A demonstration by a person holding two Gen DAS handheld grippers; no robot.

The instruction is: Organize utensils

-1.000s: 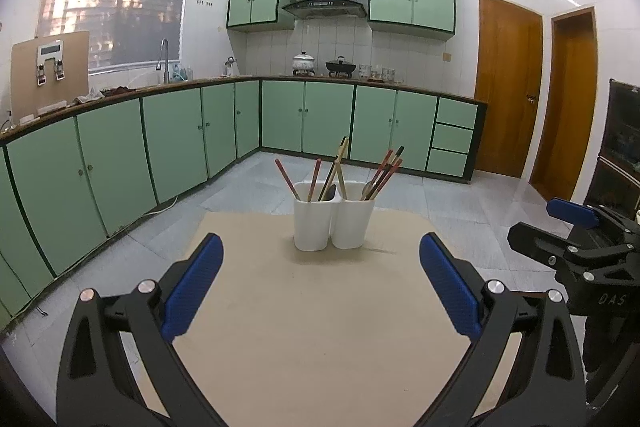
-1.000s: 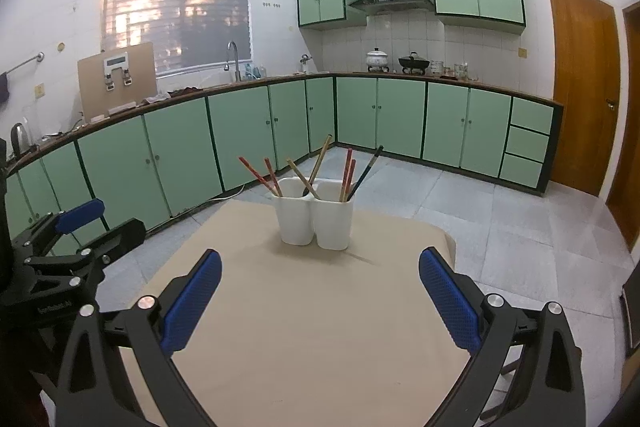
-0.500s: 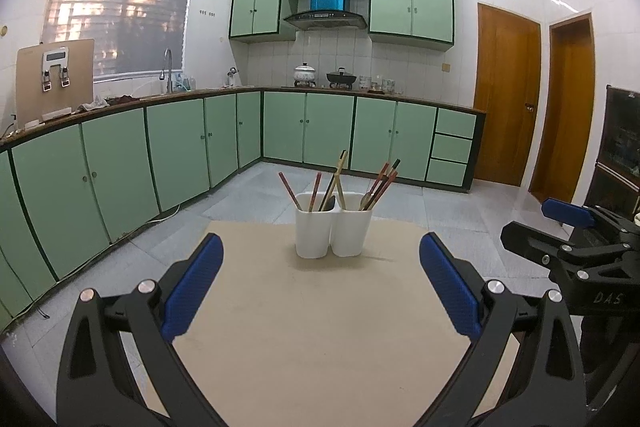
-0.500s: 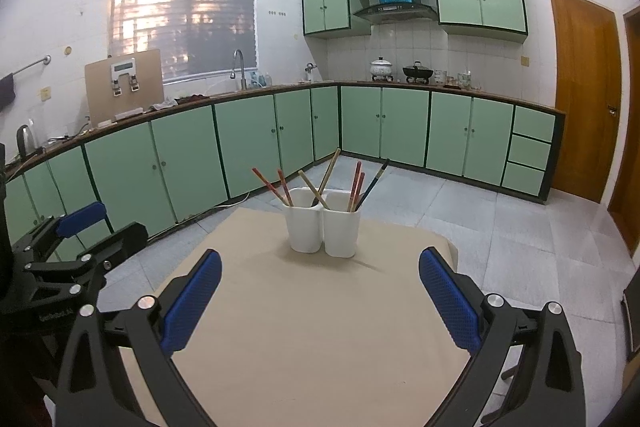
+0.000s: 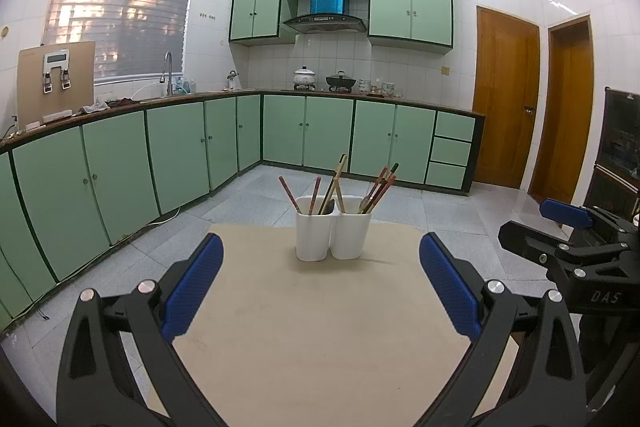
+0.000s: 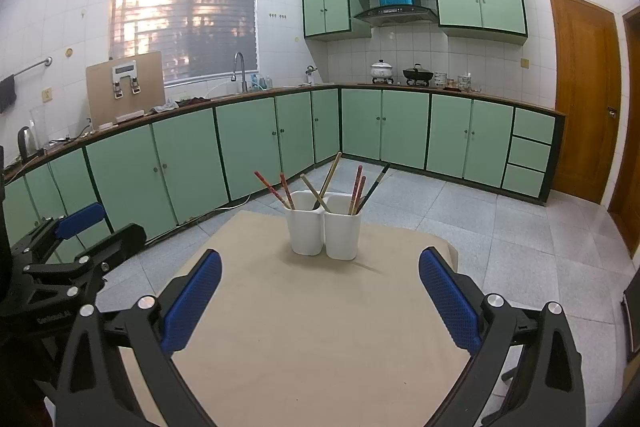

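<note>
Here both the left gripper (image 5: pixel 320 287) and right gripper (image 6: pixel 320 291) hang spread and empty. Straight ahead, two touching cups (image 5: pixel 332 233) hold the chopsticks (image 6: pixel 326 183) upright, seemingly so handles stay reachable.

The only obstacle on the table (image 5: pixel 320 347) is the pair of white cups (image 5: pixel 333 233), which stand touching each other near the far edge. Chopsticks (image 5: pixel 376 187) lean out of the cups to the left and to the right, so the space above the cups is partly blocked. In front of the cups the table surface is bare up to the near edge, and a gripper could pass there freely. The left gripper (image 5: pixel 320 287) and the right gripper (image 6: pixel 320 287) both have the fingers spread wide with nothing between them. Left and right of the cups the surface is also free.
</note>
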